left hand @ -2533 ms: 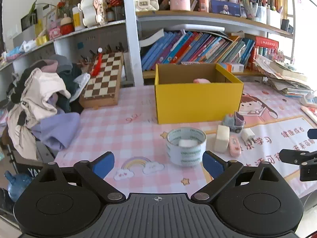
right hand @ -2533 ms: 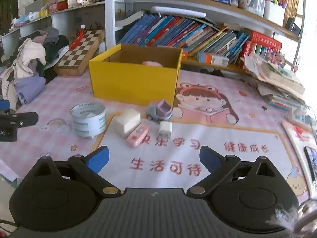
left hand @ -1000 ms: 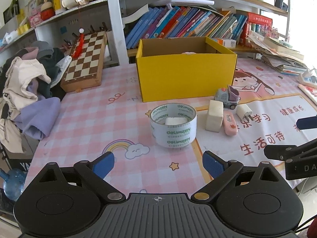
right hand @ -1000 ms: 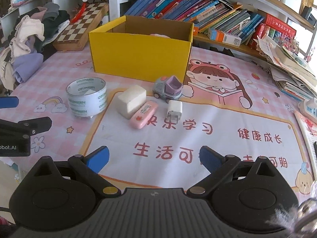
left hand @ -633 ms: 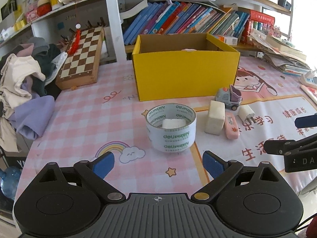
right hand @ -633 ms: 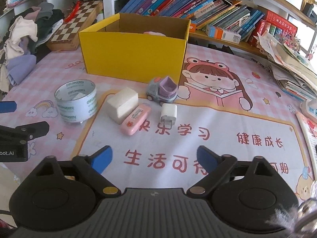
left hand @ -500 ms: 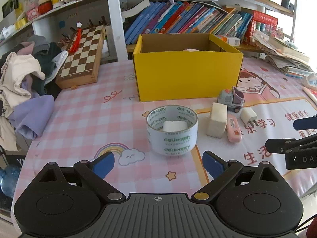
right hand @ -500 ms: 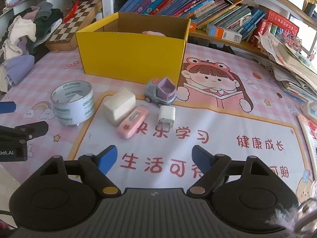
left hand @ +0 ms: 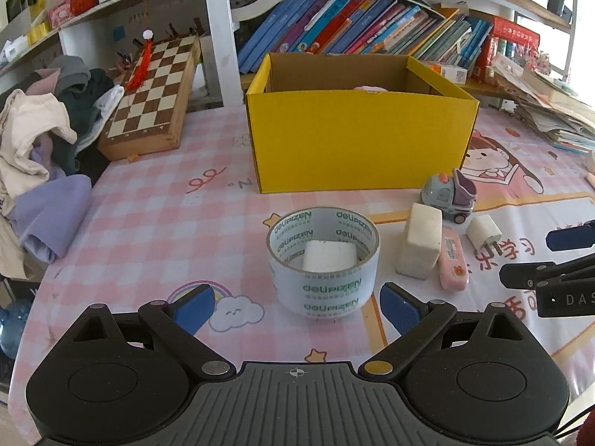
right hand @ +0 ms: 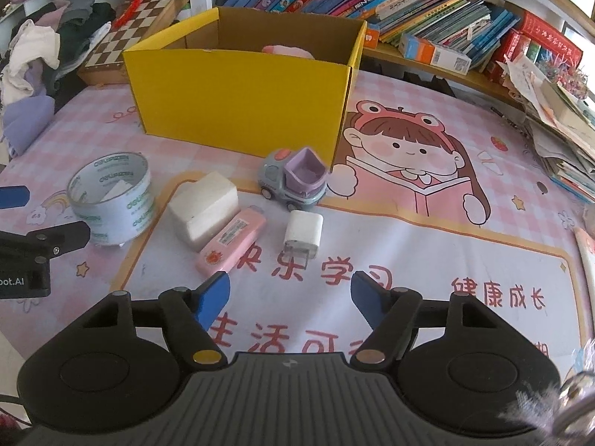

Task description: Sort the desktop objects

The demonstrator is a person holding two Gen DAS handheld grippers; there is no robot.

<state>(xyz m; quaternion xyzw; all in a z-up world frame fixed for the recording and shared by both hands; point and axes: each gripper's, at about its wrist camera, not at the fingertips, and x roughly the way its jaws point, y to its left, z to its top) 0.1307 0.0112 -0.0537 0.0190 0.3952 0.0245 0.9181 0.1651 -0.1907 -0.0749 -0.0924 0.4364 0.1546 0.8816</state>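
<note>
A yellow cardboard box [left hand: 362,141] [right hand: 238,100] stands open at the back with something pink inside. In front of it lie a roll of clear tape [left hand: 323,260] [right hand: 111,202] with a white block inside, a cream block [left hand: 420,245] [right hand: 204,210], a pink case [left hand: 452,258] [right hand: 232,239], a white charger plug [left hand: 483,231] [right hand: 303,234] and a grey-purple toy truck [left hand: 450,195] [right hand: 295,178]. My left gripper [left hand: 297,304] is open just short of the tape roll. My right gripper [right hand: 290,295] is closing with nothing between its jaws, just short of the plug.
A chessboard [left hand: 152,100] leans at the back left beside a heap of clothes [left hand: 41,141]. Shelves of books [left hand: 372,26] run behind the box. Stacked papers [right hand: 557,126] crowd the right edge. A printed mat [right hand: 409,223] covers the pink checked tablecloth.
Both grippers have moved forward and slightly down toward the objects, which look larger now. The right gripper's jaws have narrowed. Nothing on the table has moved.
</note>
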